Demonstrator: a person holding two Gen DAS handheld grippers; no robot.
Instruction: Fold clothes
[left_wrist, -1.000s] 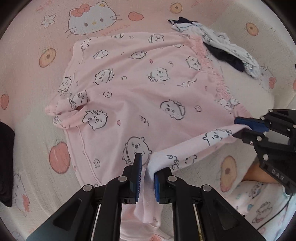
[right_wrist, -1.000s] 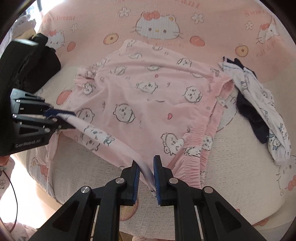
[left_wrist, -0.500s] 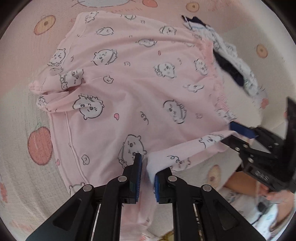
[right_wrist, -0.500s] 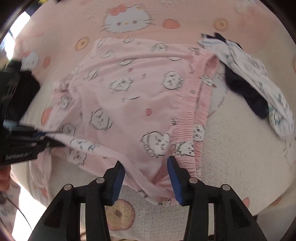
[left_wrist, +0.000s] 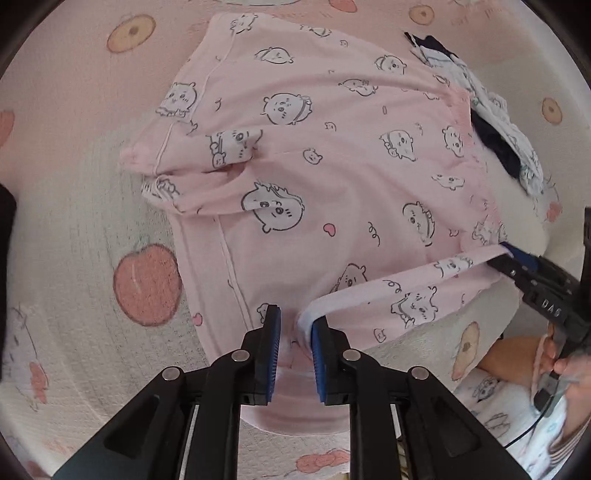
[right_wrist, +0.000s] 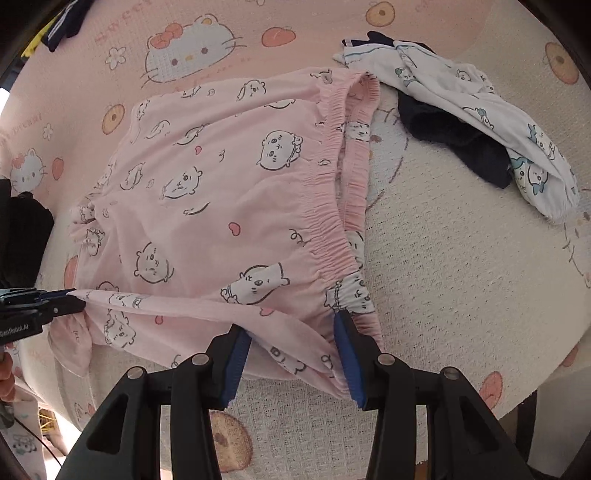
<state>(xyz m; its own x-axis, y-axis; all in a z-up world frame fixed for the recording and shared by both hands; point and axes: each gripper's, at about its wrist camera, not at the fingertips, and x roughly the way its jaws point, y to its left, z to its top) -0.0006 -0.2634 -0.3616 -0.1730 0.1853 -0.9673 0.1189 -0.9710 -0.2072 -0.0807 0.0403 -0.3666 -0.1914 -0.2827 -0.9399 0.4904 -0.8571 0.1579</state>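
Observation:
Pink pyjama trousers (left_wrist: 332, 155) with cartoon prints lie spread on the bed, also in the right wrist view (right_wrist: 229, 192). A folded-over strip of their near edge (left_wrist: 406, 288) runs between the grippers. My left gripper (left_wrist: 295, 343) has a small gap between its jaws, and the strip's white end rests against the right pad; in the right wrist view it (right_wrist: 70, 299) still pinches the cloth. My right gripper (right_wrist: 291, 354) is open wide above the hem near the elastic waistband (right_wrist: 325, 206); in the left wrist view it (left_wrist: 513, 258) touches the strip's other end.
A white printed garment (right_wrist: 480, 110) and a dark navy one (right_wrist: 454, 140) lie at the right of the bed. A black garment (right_wrist: 22, 236) lies at the left. The bed cover (right_wrist: 461, 277) has Hello Kitty prints. The bed's near edge is just below the grippers.
My right gripper has opened and let go of the pink strip. My left gripper's jaws have parted a little. Both have moved forward over the trousers.

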